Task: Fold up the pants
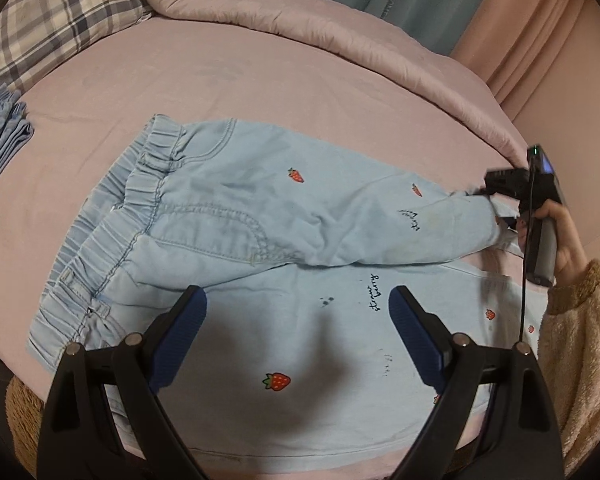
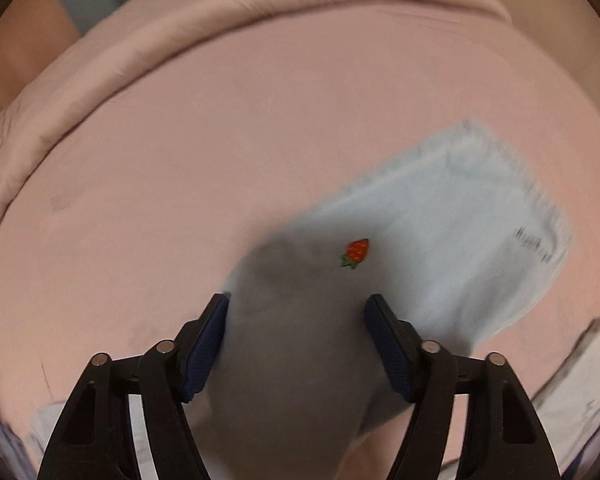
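The left gripper (image 1: 298, 312) was held agape at lower centre; the right gripper (image 2: 296, 312) was clamped on cloth at lower centre.

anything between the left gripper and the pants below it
Nothing visible. The left gripper hangs open directly over the light blue pants spread on the pink bed sheet, with only bare denim under its fingers.

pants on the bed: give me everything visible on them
The pants are light blue, denim-looking, small, with a gathered elastic waistband, stitched pocket seams, embroidered strawberries and dark script. They lie on the pink sheet, waistband left in the left wrist view. One leg is folded partly over the other. The right gripper is at that leg's cuff; the right wrist view shows cloth between its fingers. The left gripper hovers open over the lower leg.
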### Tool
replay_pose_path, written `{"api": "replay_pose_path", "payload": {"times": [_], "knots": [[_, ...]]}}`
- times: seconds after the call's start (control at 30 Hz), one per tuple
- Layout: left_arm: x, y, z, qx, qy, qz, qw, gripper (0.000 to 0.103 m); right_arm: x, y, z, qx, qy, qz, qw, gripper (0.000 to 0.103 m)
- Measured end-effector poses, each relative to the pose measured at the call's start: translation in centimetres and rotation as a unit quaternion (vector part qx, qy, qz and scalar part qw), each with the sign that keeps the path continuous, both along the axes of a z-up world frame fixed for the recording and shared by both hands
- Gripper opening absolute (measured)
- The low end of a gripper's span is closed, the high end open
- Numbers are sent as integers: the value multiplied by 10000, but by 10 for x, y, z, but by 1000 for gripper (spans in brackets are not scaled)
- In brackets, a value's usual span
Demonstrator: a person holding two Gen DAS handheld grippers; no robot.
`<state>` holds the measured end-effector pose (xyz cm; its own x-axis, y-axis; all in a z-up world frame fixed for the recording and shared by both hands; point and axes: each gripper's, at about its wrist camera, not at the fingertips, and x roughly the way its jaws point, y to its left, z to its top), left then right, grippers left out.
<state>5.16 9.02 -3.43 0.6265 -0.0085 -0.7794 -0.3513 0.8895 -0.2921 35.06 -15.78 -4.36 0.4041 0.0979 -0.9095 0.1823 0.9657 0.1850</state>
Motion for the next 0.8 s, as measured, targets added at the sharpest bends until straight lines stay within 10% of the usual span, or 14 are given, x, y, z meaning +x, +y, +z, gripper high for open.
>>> {"api": "replay_pose_path", "payload": {"times": [0.07,0.17,0.53,0.8], "knots": [[-1,2,-2,-57,16,29,10000,93,-1,-2,-9,74,6,46,10000,49],[-1,2,-3,-106,32,48,9999,93,-6,-3,-8,268,-131,242,9993,2],[-2,8,6,-717,-212,89,9972,92,-99,-52,75,1281,-1812,787,9719,2],[55,-2,4,-1454,-54,-167,9892,79,-180,-80,18,1439,-1839,709,9698,2]]}}
